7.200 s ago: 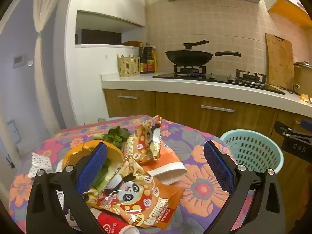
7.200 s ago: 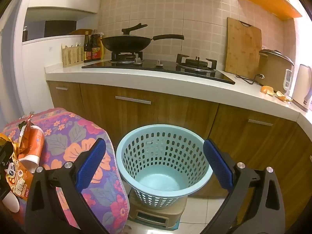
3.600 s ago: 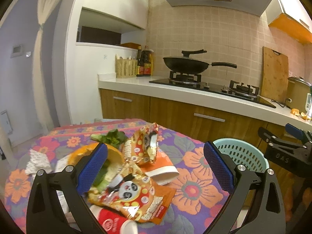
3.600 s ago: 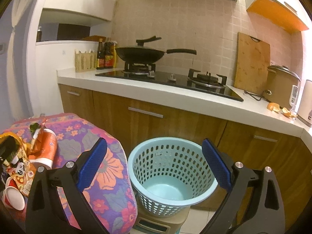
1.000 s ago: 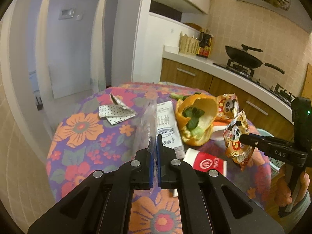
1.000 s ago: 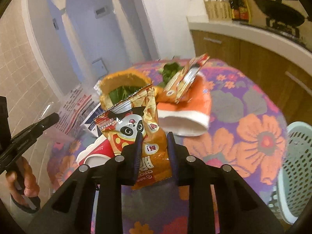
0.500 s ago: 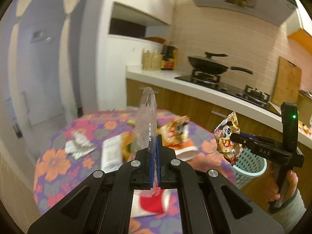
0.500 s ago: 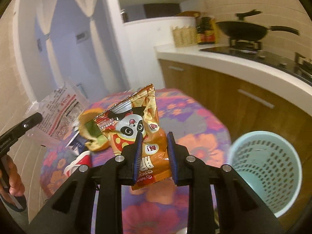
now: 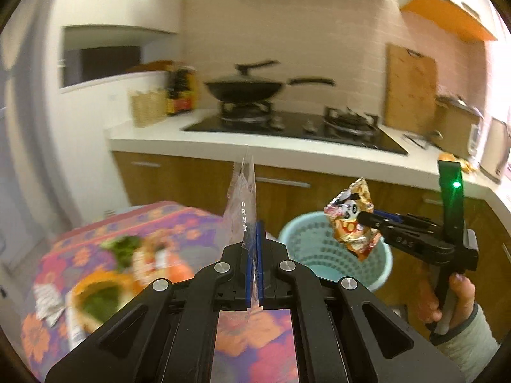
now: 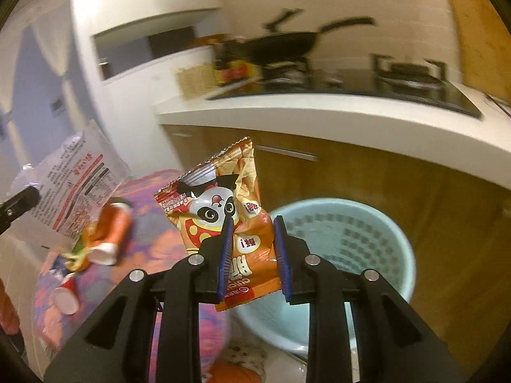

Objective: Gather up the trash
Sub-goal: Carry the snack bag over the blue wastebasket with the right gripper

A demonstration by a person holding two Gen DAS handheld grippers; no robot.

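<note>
— Gripping what, the left tool (image 9: 254,255)?
— A clear plastic wrapper (image 9: 241,204), clamped tight.
— And the right tool (image 10: 250,249)?
— Narrowed on a panda snack bag (image 10: 223,204), near the pale blue laundry-style basket (image 10: 377,223). Beyond, a floral surface (image 9: 95,233) bears litter.

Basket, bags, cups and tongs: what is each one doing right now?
Basket: upright, nothing seen inside.
Panda bag: pinched in the right tongs, in the air near the basket.
Clear wrapper: pinched in the left tongs, in the air.
Orange cup: lying on its side on the table.
Red cup: lying on its side on the table.
</note>
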